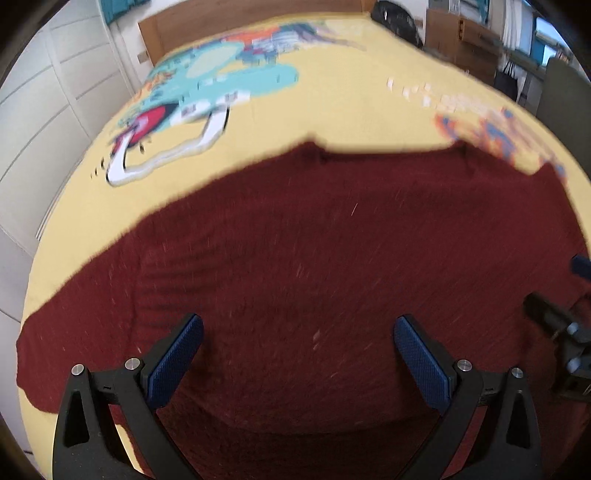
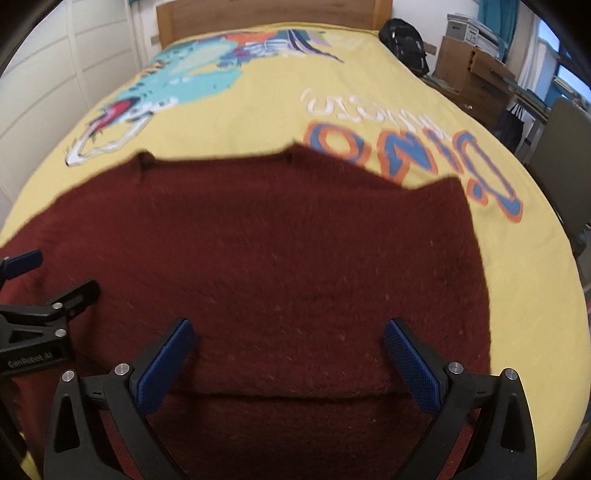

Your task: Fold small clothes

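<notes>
A dark red knitted sweater [image 1: 332, 258] lies flat on a yellow bedspread [image 1: 332, 110], neck edge toward the headboard; one sleeve runs out to the left. My left gripper [image 1: 298, 325] hovers over its lower body, jaws wide open, nothing between the blue pads [image 1: 173, 362]. In the right wrist view the same sweater [image 2: 277, 240] shows a folded-over lower edge near the camera. My right gripper [image 2: 289, 330] stands open above that fold with nothing in it. Each gripper shows at the edge of the other's view: the right gripper [image 1: 565, 332] and the left gripper [image 2: 33, 295].
The bedspread [image 2: 498, 277] carries a cartoon dinosaur print [image 1: 207, 88] and coloured lettering [image 2: 424, 158]. A wooden headboard [image 2: 273, 14] stands at the far end. White cupboard doors [image 1: 44, 110] line the left; a black backpack [image 2: 406, 40], cardboard boxes [image 2: 472, 70] and a chair [image 2: 565, 147] stand right.
</notes>
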Demonstrator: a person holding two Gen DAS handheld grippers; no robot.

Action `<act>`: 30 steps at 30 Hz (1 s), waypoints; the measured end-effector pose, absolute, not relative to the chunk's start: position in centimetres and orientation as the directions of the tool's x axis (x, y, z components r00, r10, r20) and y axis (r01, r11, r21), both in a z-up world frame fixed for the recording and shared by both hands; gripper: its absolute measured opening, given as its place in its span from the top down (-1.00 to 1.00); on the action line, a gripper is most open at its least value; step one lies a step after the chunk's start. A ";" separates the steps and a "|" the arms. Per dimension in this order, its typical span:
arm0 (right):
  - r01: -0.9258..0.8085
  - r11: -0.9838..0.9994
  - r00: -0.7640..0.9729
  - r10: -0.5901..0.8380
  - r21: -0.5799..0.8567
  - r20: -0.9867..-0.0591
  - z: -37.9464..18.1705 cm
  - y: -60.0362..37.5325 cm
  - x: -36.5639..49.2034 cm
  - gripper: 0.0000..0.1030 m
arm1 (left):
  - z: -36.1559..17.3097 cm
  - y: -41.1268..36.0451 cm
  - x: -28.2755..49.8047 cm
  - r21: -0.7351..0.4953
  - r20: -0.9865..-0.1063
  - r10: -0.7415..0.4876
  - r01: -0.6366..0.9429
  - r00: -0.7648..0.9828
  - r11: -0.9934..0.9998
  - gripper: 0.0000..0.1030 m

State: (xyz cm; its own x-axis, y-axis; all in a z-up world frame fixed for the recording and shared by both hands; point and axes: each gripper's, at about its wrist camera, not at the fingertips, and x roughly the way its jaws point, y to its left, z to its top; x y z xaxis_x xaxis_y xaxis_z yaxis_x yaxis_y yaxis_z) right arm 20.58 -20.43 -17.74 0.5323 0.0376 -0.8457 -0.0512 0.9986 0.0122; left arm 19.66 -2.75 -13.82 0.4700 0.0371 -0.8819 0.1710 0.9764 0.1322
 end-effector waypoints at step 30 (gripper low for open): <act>0.025 0.996 0.505 0.058 0.082 -0.861 -14.0 -25.4 14.0 -0.99 | -9.1 6.5 14.5 -0.017 -0.881 -0.044 0.062 0.472 0.998 -0.98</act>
